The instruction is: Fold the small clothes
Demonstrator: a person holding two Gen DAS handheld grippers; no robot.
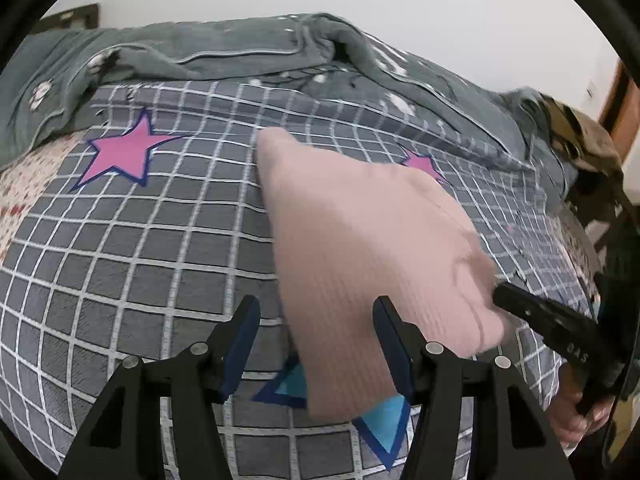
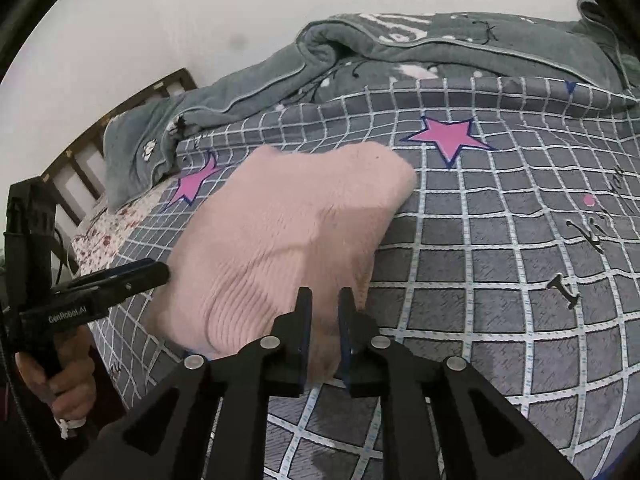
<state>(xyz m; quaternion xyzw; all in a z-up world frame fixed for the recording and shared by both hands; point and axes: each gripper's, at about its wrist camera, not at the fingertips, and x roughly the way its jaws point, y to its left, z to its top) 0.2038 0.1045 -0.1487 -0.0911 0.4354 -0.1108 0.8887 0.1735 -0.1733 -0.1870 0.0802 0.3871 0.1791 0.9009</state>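
The pink sweater (image 1: 372, 248) lies folded on the grey checked bedsheet (image 1: 132, 256), in front of the rumpled grey blanket (image 1: 248, 52). At the sweater's near left edge the left gripper (image 1: 316, 316) stands wide apart, one finger over the cloth, pinching nothing. At the sweater's near right corner the right gripper (image 2: 325, 300) shows a narrow gap with pink cloth behind it; no pinch is visible.
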